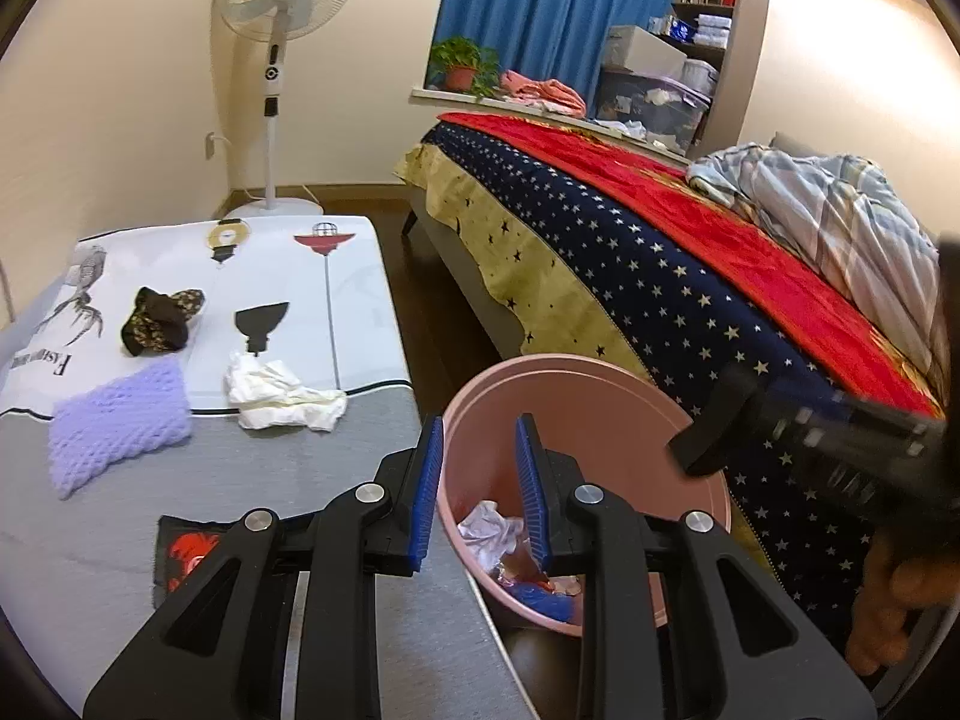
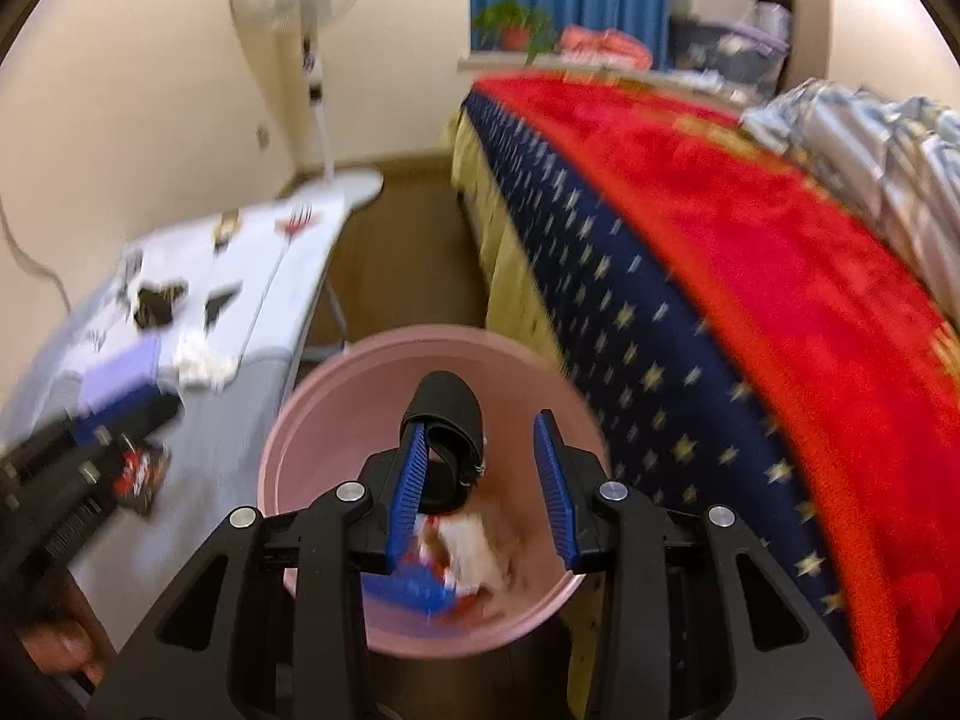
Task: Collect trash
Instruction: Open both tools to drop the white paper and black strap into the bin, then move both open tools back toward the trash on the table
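You held both grippers over the round pink plastic bin [image 2: 336, 372], which stood on the floor between the low table [image 1: 360, 420] and the bed [image 1: 660, 276], probably so that drops would land inside.

Left gripper [image 1: 480, 480]: jaws apart, nothing between them.

Right gripper [image 2: 480, 480]: jaws apart; a black curled strap-like piece [image 2: 447, 414] hung on its left finger, pads not pressing it.

On the table: one crumpled white tissue wad [image 1: 282, 393], one lilac knitted cloth [image 1: 120, 420], one dark patterned cloth [image 1: 159, 321], one red-and-black packet [image 1: 186, 552] at the near edge. One bin, with several wrappers in it.
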### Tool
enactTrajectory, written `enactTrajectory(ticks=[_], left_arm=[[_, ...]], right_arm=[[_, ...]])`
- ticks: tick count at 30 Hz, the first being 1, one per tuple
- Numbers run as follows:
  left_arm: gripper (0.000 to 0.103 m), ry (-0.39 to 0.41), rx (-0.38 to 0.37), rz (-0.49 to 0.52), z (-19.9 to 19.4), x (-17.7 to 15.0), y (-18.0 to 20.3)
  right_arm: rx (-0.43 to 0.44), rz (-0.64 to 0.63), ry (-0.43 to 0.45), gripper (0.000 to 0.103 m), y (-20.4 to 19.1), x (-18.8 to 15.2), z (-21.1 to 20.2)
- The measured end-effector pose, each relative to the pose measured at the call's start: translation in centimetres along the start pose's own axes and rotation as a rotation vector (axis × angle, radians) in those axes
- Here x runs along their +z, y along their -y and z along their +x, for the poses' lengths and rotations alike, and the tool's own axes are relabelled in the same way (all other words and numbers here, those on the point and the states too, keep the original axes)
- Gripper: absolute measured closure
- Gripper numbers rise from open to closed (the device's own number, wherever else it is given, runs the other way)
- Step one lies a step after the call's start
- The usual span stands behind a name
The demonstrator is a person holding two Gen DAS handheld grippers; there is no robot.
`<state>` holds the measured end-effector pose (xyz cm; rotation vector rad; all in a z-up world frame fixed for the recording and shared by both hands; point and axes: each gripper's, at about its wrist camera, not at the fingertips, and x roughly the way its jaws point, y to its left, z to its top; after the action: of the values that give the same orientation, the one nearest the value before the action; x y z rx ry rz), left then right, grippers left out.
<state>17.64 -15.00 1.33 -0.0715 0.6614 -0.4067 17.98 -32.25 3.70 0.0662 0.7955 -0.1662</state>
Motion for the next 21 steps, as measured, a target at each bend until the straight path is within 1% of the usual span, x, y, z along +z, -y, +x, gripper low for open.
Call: enactTrajectory(ticks=[2, 6, 8, 9, 11, 12, 13, 14, 15, 16, 17, 19, 21], left_arm=[[0.078, 0.006, 0.0, -0.009, -0.3, 0.1, -0.4], [0.078, 0.018, 0.006, -0.021, -1.0, 0.2, -1.2], [0.078, 0.021, 0.009, -0.027, -1.4, 0.2, -1.7], [0.078, 0.022, 0.01, -0.031, -1.5, 0.2, -1.9], [0.078, 0.026, 0.009, -0.039, -1.8, 0.2, -2.2], [0.078, 0.028, 0.01, -0.039, -1.9, 0.2, -2.3], [0.078, 0.03, 0.011, -0.039, -2.0, 0.2, -2.4], [0.078, 0.033, 0.012, -0.039, -2.2, 0.3, -2.6], [0.078, 0.036, 0.013, -0.041, -2.4, 0.3, -2.7], [0.078, 0.037, 0.014, -0.042, -2.5, 0.3, -2.8], [0.078, 0.04, 0.016, -0.045, -2.6, 0.3, -3.1], [0.078, 0.045, 0.021, -0.049, -3.0, 0.3, -3.4], [0.078, 0.049, 0.025, -0.057, -3.2, 0.4, -3.8]], right_arm=[[-0.006, -0.007, -0.025, 0.066, -0.2, -0.3, 0.4], [-0.005, -0.026, -0.023, 0.067, -0.7, -0.5, 0.1], [0.007, -0.029, -0.022, 0.086, -0.9, -0.6, 0.0], [0.014, -0.036, -0.02, 0.093, -1.1, -0.6, -0.1], [0.014, -0.052, -0.011, 0.093, -1.7, -0.6, -0.2], [0.008, -0.054, -0.008, 0.089, -1.9, -0.6, -0.3], [0.002, -0.051, -0.005, 0.082, -2.0, -0.6, -0.4], [-0.002, -0.049, -0.008, 0.069, -2.1, -0.6, -0.3], [-0.01, -0.043, -0.013, 0.039, -2.1, -0.6, -0.2], [-0.015, -0.034, -0.006, 0.037, -2.1, -0.6, -0.3], [-0.014, -0.029, -0.004, 0.041, -2.1, -0.6, -0.4], [0.006, -0.041, -0.015, 0.097, -2.4, -0.6, -0.4], [0.004, -0.054, -0.026, 0.092, -2.8, -0.7, -0.2]])
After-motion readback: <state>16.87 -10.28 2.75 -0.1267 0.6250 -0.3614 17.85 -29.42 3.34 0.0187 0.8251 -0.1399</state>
